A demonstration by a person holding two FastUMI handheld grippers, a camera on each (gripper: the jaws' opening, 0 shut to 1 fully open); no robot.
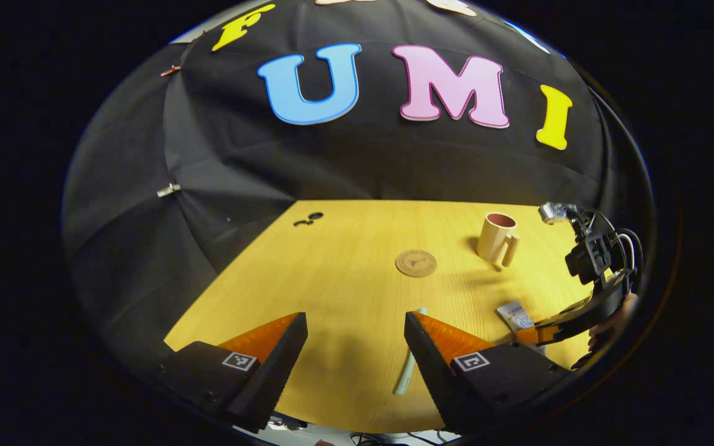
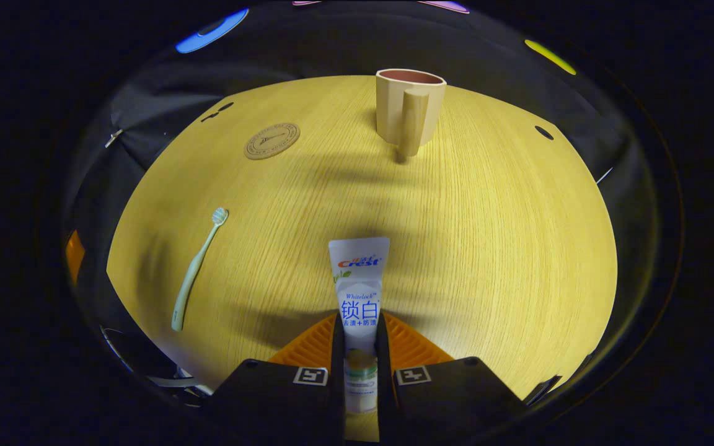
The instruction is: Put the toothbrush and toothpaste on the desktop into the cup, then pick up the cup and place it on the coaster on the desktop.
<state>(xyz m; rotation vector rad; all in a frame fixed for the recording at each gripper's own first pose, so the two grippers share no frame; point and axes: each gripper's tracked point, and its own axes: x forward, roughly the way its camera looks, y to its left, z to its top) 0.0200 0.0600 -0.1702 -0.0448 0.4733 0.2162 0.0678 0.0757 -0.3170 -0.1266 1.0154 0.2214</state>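
Observation:
The white toothpaste tube [image 2: 358, 291] lies lengthwise between my right gripper's fingers, and the right gripper [image 2: 358, 325] is shut on its lower half just above the wooden desktop [image 2: 487, 248]. Straight ahead stands the beige cup [image 2: 409, 108], upright, handle toward me. The round coaster [image 2: 272, 140] lies far left, and the pale toothbrush [image 2: 196, 269] lies to the left. In the left gripper view my left gripper [image 1: 354, 322] is open above the desktop's near edge. The toothbrush [image 1: 406, 371] lies partly behind its right finger. Beyond are the coaster [image 1: 416, 263], the cup [image 1: 496, 238] and the right gripper [image 1: 533, 334] on the toothpaste [image 1: 515, 314].
Small dark holes [image 1: 308, 218] mark the desktop's far left corner, and another hole [image 2: 543, 132] sits right of the cup. Black cloth walls close the back and sides. Cables hang below the near edge [image 1: 363, 437].

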